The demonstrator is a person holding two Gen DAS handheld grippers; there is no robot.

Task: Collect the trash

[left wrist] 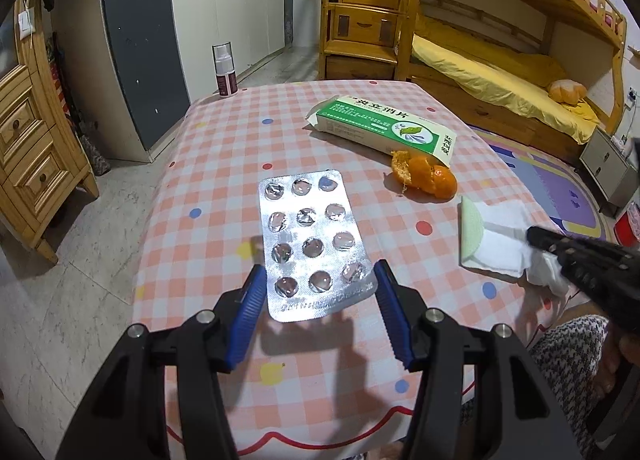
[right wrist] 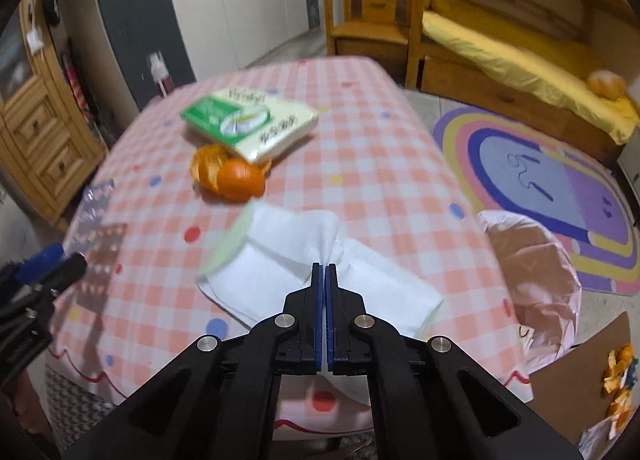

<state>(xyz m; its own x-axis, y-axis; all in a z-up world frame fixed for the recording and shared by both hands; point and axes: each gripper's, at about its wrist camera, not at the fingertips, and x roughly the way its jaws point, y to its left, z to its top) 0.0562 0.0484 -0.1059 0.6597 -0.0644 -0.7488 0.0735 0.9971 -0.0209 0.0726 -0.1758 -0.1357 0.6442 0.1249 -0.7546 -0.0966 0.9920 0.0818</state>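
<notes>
Because the white tissue (right wrist: 304,256) bunches into a puckered fold right at the blue fingertips, reads as pinched between the closed jaws of the right gripper (right wrist: 325,266), probably so it can be lifted as one loose sheet. Spreads flat otherwise across the near right part of the checked tablecloth (right wrist: 380,147), one edge showing a pale green layer. Lies just nearer than the orange peel (right wrist: 232,175), which touches or nearly touches the green medicine box (right wrist: 248,119) farther back.

Left of the tissue, a spent blister pack (left wrist: 316,244) with burst foil pockets, flat on the cloth, its near end sitting between the wide-open jaws of the left gripper (left wrist: 320,292); whether the blue pads already touch its edges cannot be told. Seems lined up for a grasp across the pack's width.

Right of the tissue and below the table edge, a bin lined with a thin pinkish bag (right wrist: 532,260), mouth open, likely the destination. Farther right of the tissue, more peel scraps on brown cardboard (right wrist: 580,376). At the far left corner from the tissue, an upright spray bottle (left wrist: 224,69).
</notes>
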